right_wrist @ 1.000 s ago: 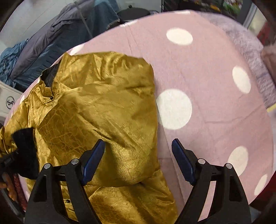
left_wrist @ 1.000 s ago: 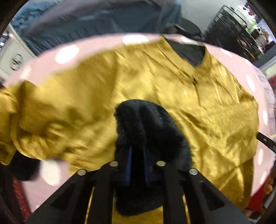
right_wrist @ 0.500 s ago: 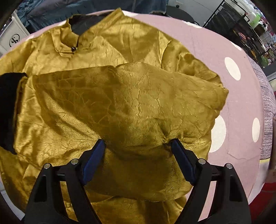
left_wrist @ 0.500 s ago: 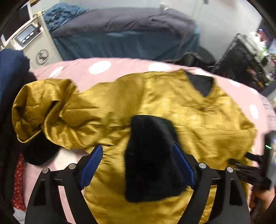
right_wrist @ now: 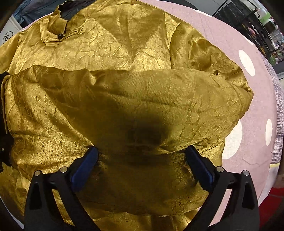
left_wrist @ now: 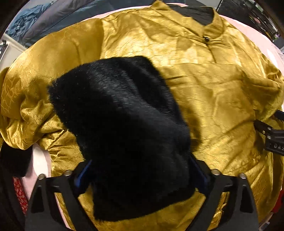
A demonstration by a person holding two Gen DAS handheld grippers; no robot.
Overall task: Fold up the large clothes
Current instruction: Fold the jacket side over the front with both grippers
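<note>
Pink polka-dot cover (right_wrist: 221,35) fills the right of the right wrist view. Black wire rack (right_wrist: 248,21) at upper right. Dark bedding (left_wrist: 58,16) at upper left of left wrist view. Red patterned cloth (left_wrist: 19,191) at lower left.

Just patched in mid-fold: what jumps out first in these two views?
A shiny gold jacket fills both views, spread on a pink spotted cover. Its black fur cuff lies folded across the chest between the left hand-held gripper fingers; the right hand-held gripper straddles a folded gold sleeve.
</note>
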